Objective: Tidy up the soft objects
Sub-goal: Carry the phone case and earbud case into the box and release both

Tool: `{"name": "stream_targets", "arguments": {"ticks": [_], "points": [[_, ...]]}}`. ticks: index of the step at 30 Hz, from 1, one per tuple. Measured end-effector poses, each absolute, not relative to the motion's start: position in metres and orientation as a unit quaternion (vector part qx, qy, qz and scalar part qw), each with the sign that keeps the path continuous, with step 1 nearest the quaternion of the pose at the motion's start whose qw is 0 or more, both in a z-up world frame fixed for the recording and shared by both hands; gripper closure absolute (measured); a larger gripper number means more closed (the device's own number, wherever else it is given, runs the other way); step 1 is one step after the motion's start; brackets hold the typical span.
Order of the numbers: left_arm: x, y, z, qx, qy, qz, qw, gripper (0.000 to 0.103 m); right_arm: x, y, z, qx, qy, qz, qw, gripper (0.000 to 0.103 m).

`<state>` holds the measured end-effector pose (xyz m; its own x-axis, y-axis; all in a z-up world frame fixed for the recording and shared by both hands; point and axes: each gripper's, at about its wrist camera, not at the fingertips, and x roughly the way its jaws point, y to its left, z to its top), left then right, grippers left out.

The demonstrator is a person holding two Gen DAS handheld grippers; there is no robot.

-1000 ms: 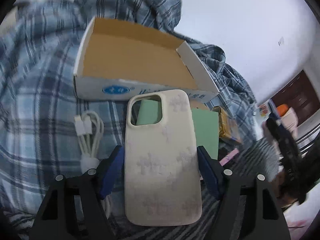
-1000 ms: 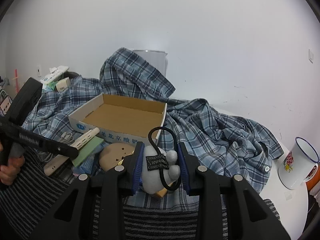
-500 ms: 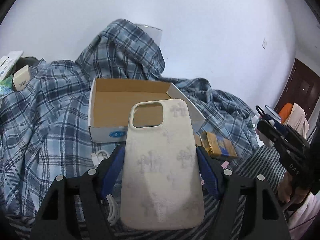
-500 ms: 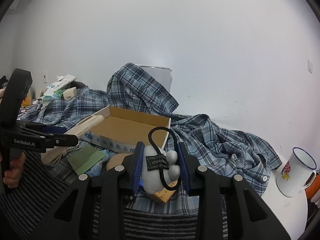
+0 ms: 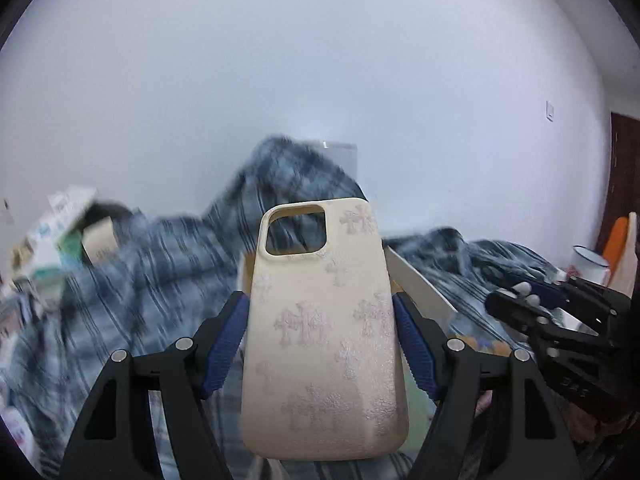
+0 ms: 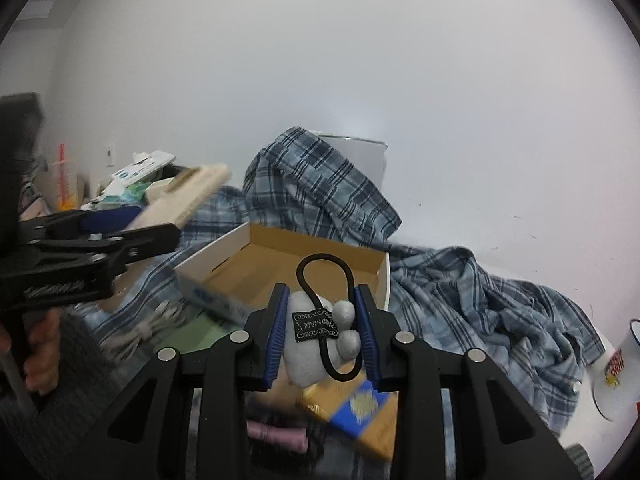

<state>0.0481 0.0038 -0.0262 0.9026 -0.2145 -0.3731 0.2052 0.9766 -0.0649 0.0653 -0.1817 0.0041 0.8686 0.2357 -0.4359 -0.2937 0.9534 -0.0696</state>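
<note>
Carrying both items, nothing boxed yet.
Your left gripper (image 5: 320,344) pinches the phone case (image 5: 324,328), your right gripper (image 6: 320,332) the plush toy (image 6: 316,340); the cardboard box (image 6: 288,264) sits empty.

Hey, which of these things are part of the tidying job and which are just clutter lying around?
Part of the job:
phone case in the left gripper
grey plush charm in the right gripper
cardboard box

Lying about:
plaid shirt
enamel mug
white cable

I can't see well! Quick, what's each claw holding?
Left gripper: closed on the phone case.
Right gripper: closed on the grey plush toy.
</note>
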Motion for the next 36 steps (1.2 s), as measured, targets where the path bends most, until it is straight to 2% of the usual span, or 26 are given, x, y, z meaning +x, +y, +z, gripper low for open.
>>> {"name": "stream_targets", "arguments": {"ticks": [4,9,20,32,36], "points": [[0.058,0.003,-0.020,0.011,0.160,-0.085,0.984,0.029,0.098,-0.176,0.003,-0.071,0.204,0.110,0.970,0.072],[0.094,0.013,-0.022,-0.008,0.179,-0.063,0.982,0.029,0.132,-0.176,0.001,-0.050,0.195,0.098,0.975,0.072],[0.114,0.021,-0.026,-0.037,0.174,-0.065,0.982,0.028,0.151,-0.190,-0.014,-0.001,0.238,0.117,0.964,0.072],[0.173,0.020,-0.058,-0.048,0.330,-0.067,0.940,0.028,0.173,-0.185,-0.030,-0.002,0.302,0.135,0.944,0.072],[0.179,0.017,-0.057,-0.047,0.335,-0.069,0.939,0.028,0.180,-0.183,-0.026,-0.009,0.308,0.128,0.943,0.072]]}}
